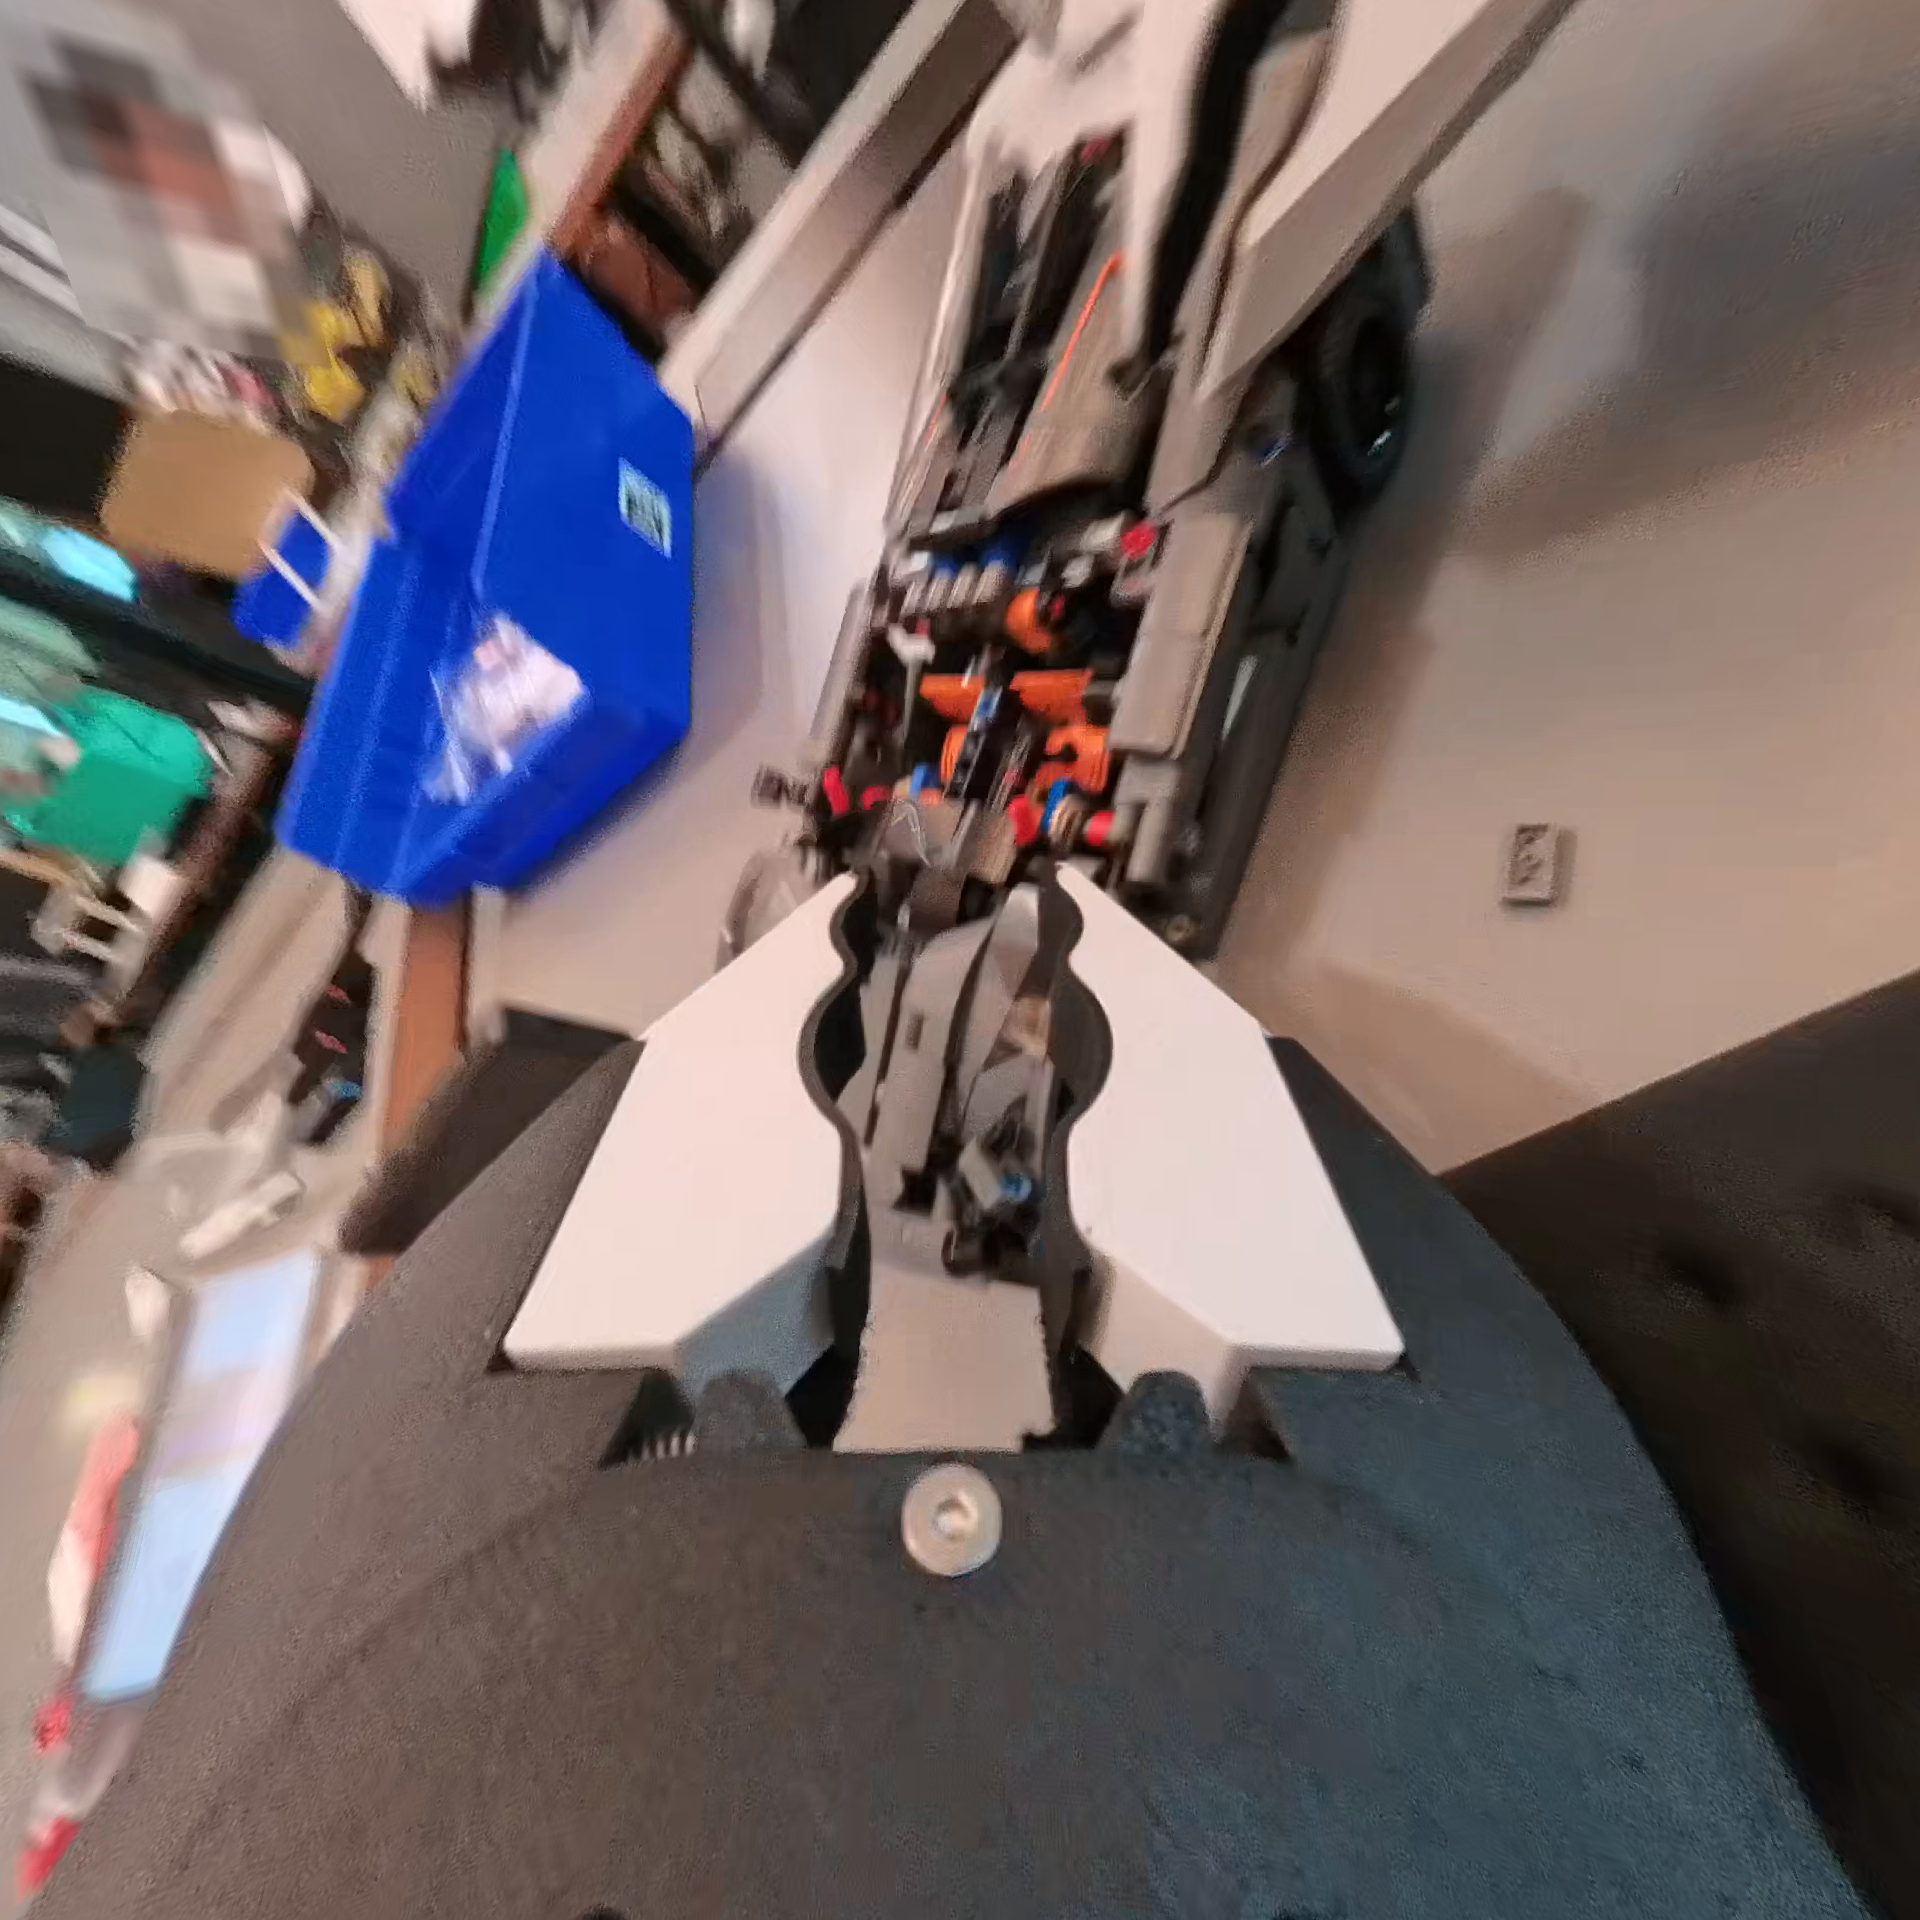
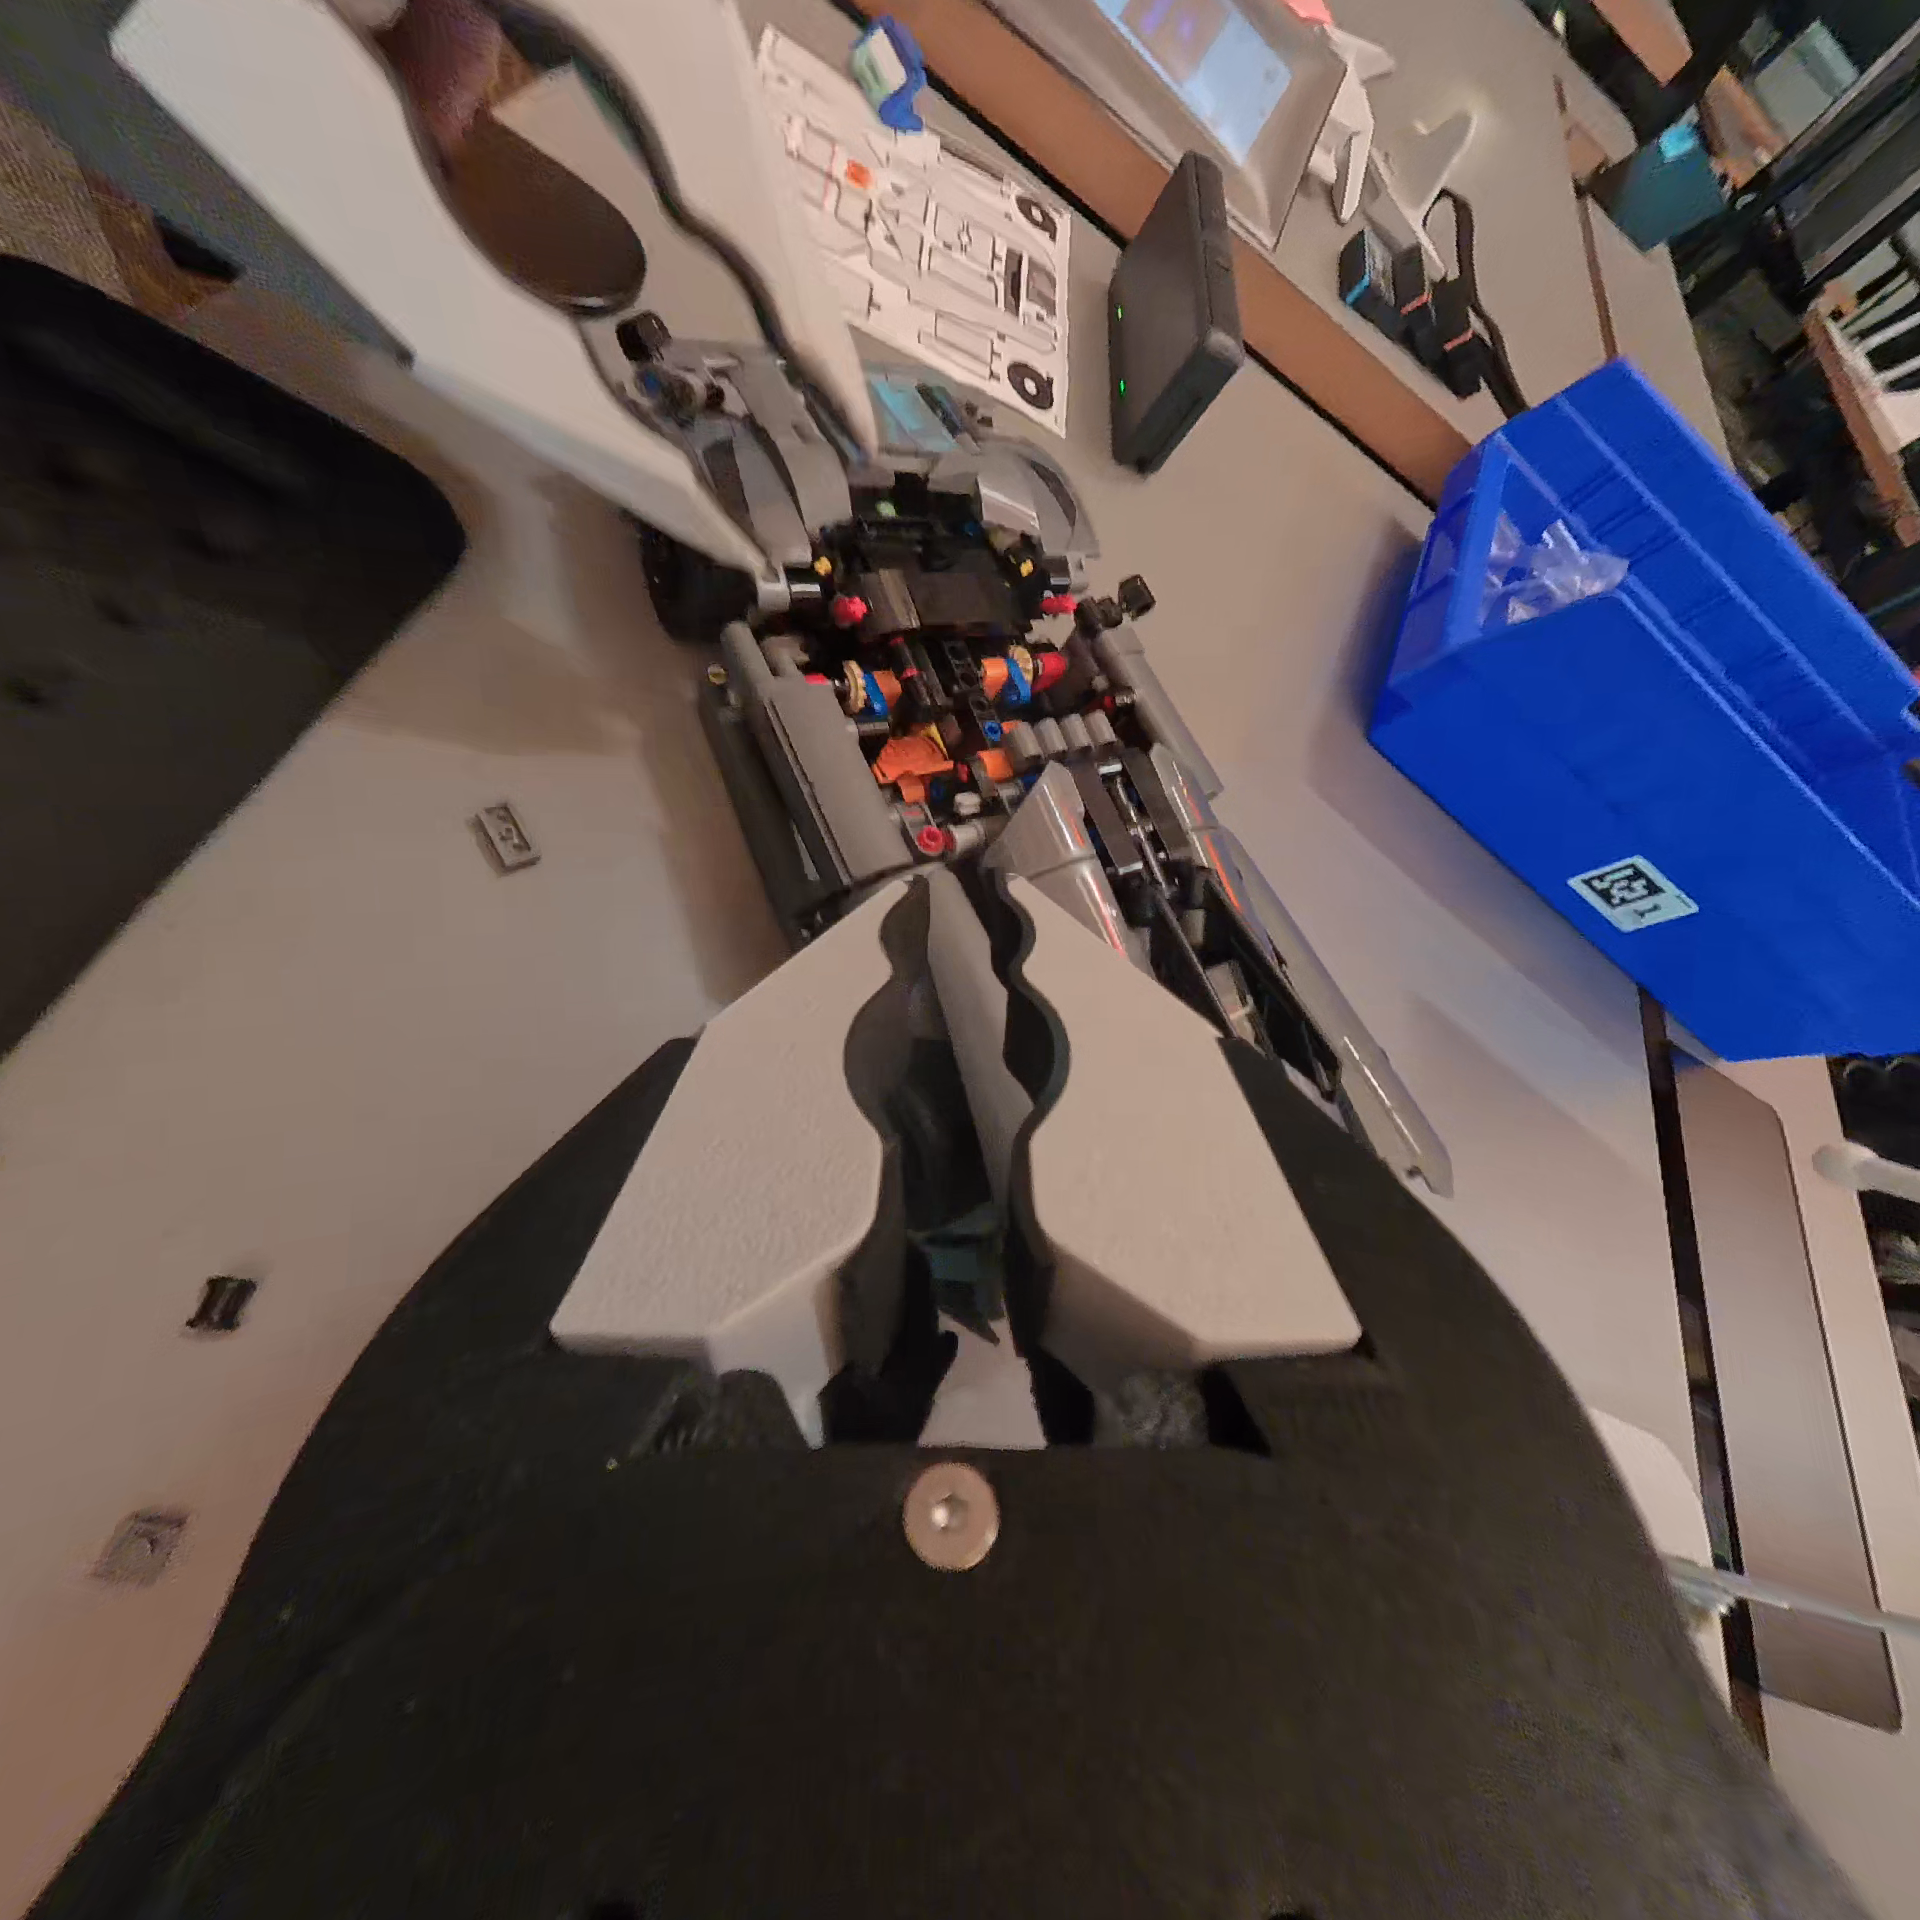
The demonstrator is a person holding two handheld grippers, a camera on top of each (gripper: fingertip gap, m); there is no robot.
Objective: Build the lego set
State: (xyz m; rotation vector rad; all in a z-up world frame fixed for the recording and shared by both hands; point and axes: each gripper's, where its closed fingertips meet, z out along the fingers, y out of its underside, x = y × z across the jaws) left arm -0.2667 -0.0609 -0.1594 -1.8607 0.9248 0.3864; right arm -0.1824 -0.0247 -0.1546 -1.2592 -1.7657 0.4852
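Note:
A grey Lego car (image 1: 1195, 644) with orange, red and black parts inside lies between my two grippers over the white table (image 2: 416, 1039). My left gripper (image 1: 956, 904) is shut on one end of the car, with grey body parts between its white fingers. My right gripper (image 2: 966, 894) is shut on a grey panel at the other end of the car (image 2: 935, 675). Each gripper also shows far off in the other view, the left one (image 2: 416, 260) and the right one (image 1: 1299, 239). I cannot tell if the car's wheels touch the table.
A blue bin (image 2: 1662, 727) with plastic bags stands beside the car; it also shows in the left wrist view (image 1: 520, 582). An instruction sheet (image 2: 935, 239), a black box (image 2: 1174, 312) and a screen (image 2: 1195, 62) lie beyond. Small loose pieces (image 2: 506, 834) lie on the table. A black pad (image 2: 156, 623) is at the left. My right fingertips sit around 10 cm from my left ones.

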